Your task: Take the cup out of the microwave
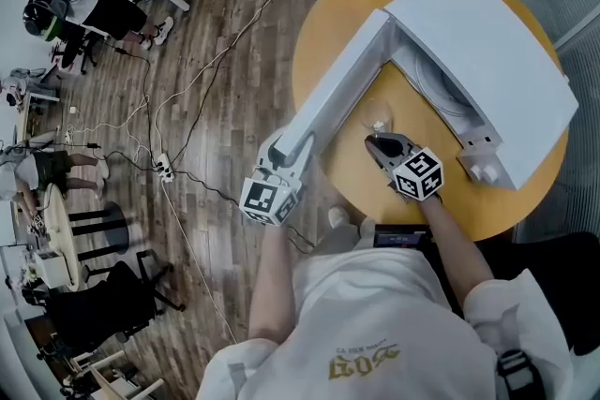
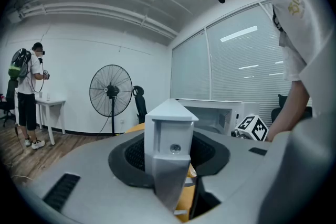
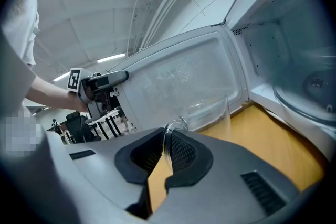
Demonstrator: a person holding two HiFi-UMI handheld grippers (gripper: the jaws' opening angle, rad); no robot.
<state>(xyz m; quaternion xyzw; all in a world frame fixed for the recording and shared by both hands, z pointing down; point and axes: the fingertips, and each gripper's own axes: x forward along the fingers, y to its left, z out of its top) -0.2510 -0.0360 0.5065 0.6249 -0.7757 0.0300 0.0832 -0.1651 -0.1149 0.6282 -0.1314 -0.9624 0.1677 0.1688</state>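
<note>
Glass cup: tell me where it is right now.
In the right gripper view, the glass cup is clamped by the right hand-held gripper, outside the microwave, beside its open door, over the yellow table.

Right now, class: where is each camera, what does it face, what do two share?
Head view: on the person's head, facing down: round yellow table, white microwave, arms.
Left gripper view: on left gripper, facing white microwave door in its jaws; torso shows.
Right gripper view: on right gripper, facing clear glass cup it grips; forearm shows.
Both gripper views share the door.
</note>
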